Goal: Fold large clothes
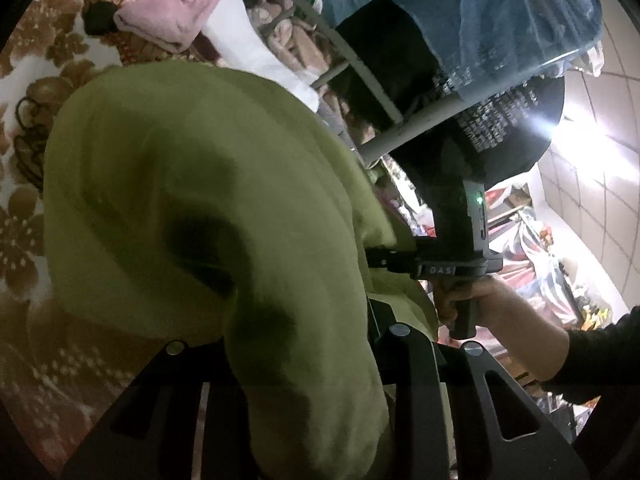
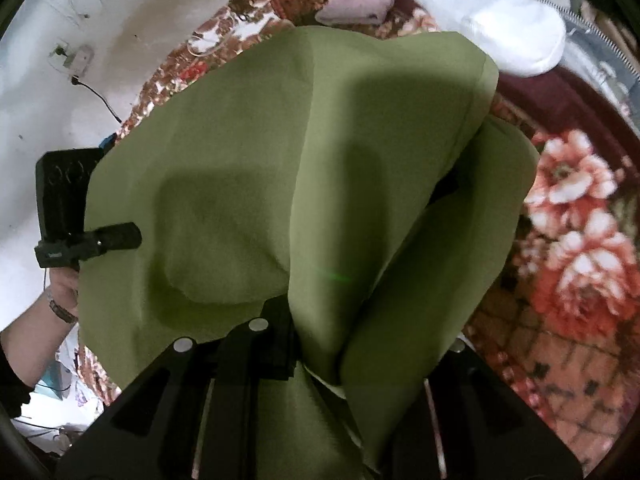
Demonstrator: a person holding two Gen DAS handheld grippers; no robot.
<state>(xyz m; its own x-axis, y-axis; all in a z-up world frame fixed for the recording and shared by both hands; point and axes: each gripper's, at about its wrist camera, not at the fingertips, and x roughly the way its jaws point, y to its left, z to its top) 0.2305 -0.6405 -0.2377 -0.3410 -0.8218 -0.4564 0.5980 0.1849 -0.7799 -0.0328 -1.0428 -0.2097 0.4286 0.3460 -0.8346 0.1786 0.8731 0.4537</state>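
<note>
The left claw [image 1: 320, 360] pinches a bunch of the green garment [image 1: 192, 208], and the right claw [image 2: 320, 364] pinches another bunch of the same cloth [image 2: 280, 168]. The garment hangs lifted between them over the floral blanket [image 2: 568, 208], its long folds running away from each claw. Beyond lie a pink cloth [image 1: 180, 4] and a white pillow [image 2: 508, 36].

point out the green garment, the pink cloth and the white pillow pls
green garment [image 2: 248, 152]: right wrist view, on its broad flat panel.
pink cloth [image 1: 188, 4]: left wrist view, on the middle of the crumpled bundle.
white pillow [image 2: 508, 32]: right wrist view, on its rounded end.
</note>
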